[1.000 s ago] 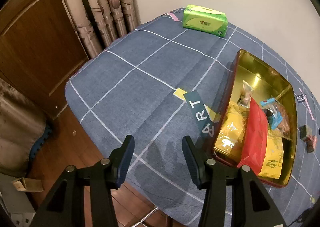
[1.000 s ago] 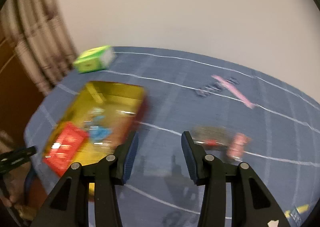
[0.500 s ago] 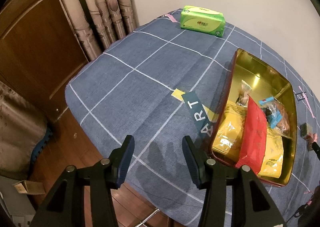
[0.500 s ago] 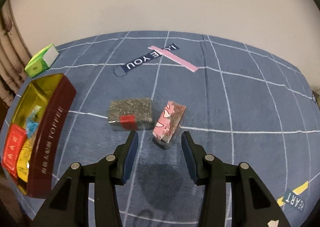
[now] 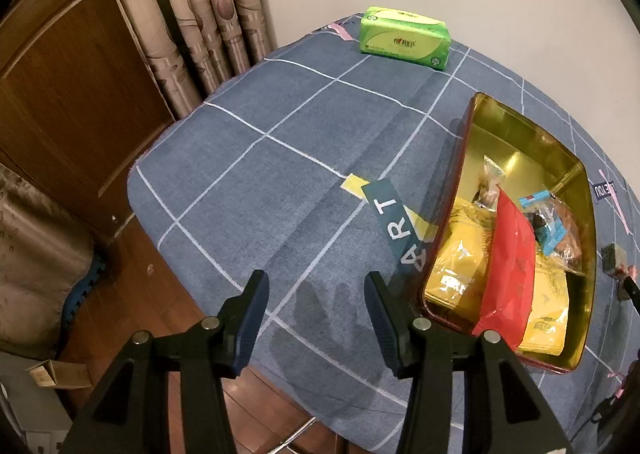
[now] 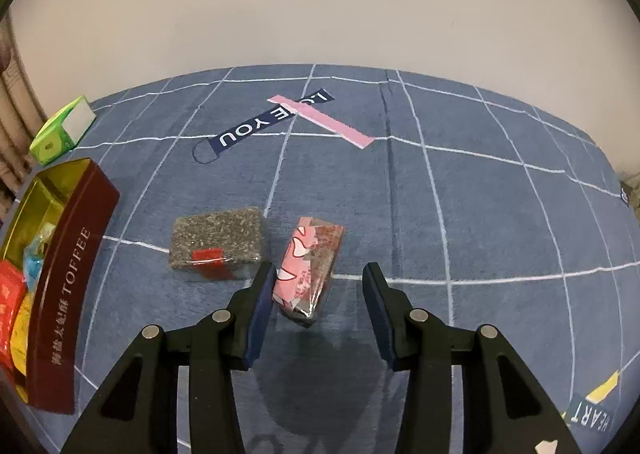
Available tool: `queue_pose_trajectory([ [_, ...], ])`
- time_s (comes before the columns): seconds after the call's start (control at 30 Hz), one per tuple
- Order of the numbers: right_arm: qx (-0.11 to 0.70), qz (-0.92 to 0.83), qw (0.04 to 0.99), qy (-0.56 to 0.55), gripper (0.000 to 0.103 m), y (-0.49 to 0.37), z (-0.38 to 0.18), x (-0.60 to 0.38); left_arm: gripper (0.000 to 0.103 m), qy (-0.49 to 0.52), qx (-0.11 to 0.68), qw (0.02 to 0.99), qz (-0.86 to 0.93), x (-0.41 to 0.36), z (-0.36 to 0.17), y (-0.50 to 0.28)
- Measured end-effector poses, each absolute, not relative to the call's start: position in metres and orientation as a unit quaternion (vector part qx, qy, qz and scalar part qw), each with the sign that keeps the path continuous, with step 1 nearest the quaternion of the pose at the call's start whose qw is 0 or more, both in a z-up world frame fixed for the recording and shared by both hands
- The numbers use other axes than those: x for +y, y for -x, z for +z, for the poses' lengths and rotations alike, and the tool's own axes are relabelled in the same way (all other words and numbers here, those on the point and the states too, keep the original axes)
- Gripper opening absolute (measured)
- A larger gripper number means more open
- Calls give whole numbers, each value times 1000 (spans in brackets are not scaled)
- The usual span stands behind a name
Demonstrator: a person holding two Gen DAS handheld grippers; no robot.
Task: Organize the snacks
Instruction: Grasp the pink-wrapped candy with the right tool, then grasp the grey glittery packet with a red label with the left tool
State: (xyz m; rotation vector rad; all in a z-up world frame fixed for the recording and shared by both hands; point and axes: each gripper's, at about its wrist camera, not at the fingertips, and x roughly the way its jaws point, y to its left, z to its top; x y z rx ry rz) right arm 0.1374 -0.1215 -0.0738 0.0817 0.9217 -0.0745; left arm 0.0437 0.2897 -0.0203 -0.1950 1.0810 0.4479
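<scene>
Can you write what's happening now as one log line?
right claw: open, around pink snack | left claw: open, empty | tin: part full

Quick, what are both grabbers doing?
Left gripper: open, holding nothing.
Right gripper: open, around the pink wrapped snack bar, not squeezing yet.

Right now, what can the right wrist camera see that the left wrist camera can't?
Only the right wrist view shows the pink snack lying between the open right tongs.

Only the left wrist view shows the curtain, the wooden door and the left tongs, open over bare tablecloth.

Both show the toffee tin, green tissue pack and grey snack.
</scene>
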Motion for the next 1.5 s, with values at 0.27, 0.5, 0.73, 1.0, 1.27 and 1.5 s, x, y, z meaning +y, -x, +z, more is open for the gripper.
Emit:
queue_pose_trajectory([
  [0.27, 441, -5, 897, -33, 28, -142, -83, -119, 51, 77, 498, 836, 216, 283, -20, -45],
  [0.5, 425, 5, 905, -4, 22, -137, -83, -122, 51, 45, 478, 852, 208, 261, -10, -45],
  [0.73, 417, -6, 909, 1, 21, -133, -83, -154, 51, 13, 468, 868, 166, 206, 1, -49],
  [1.0, 413, -36, 910, -12, 21, -127, -86, -203, 51, -39, 470, 878, 87, 113, 2, -74],
  [1.27, 410, -58, 910, -13, 21, -122, -88, -238, 51, -52, 473, 880, 4, 37, -4, -98],
  [1.5, 410, -52, 910, -19, 21, -120, -89, -246, 54, -35, 489, 871, -46, -4, -10, -123],
])
